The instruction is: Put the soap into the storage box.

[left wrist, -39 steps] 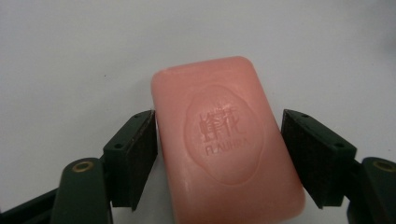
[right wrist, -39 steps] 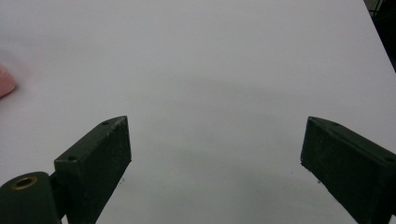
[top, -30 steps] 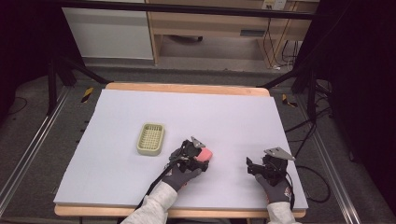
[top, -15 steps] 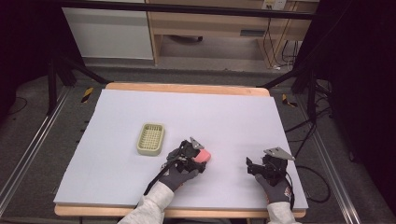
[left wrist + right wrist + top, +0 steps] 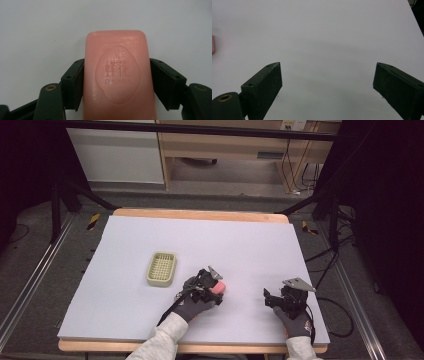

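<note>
Soap bar (image 5: 116, 75), pink w/ stamped oval logo, sits clamped between both jaws of left tool (image 5: 212, 282), low over white surface (image 5: 250, 245) near centre-front. Left gloved hand (image 5: 197, 302) reaches in from bottom, angled up-right. Right tool (image 5: 327, 82) rests on surface at front right, jaws spread wide, nothing between. Pale slatted soap dish (image 5: 161, 268) just left of left tool, apart.

Table light: the white table top (image 5: 260, 245) is evenly and brightly lit from above; its surroundings are dark.
Shadows: soft and faint, just under the right gripper (image 5: 327, 85) jaws.
Focus: the soap (image 5: 117, 75) between the left gripper (image 5: 116, 82) jaws is sharp, its stamp readable.
Glare: none.
</note>
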`<state>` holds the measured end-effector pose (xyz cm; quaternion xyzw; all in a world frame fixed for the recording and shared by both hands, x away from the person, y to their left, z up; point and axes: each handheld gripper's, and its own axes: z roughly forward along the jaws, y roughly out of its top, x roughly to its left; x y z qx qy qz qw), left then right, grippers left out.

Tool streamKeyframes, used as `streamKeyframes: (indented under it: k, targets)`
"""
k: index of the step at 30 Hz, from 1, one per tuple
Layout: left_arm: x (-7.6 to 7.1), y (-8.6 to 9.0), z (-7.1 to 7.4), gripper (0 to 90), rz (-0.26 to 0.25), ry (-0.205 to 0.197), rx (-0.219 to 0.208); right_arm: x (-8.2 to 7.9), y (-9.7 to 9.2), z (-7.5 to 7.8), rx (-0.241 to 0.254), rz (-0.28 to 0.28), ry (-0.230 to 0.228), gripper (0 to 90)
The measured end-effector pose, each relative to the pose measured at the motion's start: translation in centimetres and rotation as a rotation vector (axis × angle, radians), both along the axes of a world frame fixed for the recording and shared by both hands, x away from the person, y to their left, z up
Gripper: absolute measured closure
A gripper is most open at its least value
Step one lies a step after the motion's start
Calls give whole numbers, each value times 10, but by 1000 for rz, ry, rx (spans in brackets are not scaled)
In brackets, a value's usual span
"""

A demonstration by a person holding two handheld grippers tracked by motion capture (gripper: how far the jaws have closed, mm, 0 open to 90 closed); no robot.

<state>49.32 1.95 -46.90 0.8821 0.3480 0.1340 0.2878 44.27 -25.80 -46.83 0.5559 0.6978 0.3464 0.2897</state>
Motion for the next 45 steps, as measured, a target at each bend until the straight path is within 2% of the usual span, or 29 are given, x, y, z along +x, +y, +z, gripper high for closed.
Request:
streamKeyframes:
  k: [4,17,34,38,45]
  targets:
    - [2,2,1,367,5,3,-11,0,0,0,-1,1,0,88]
    - [1,4,4,369,12,17,-18,0,0,0,-2,1,1,88]
    - [-11,25,36,369,18,-10,-72,0,0,1,1,-3,-5,88]
    - [-15,34,42,370,29,-27,-92,0,0,1,0,-4,-6,88]
    - [-16,52,50,370,50,-38,-99,-1,-1,1,2,-6,-7,88]
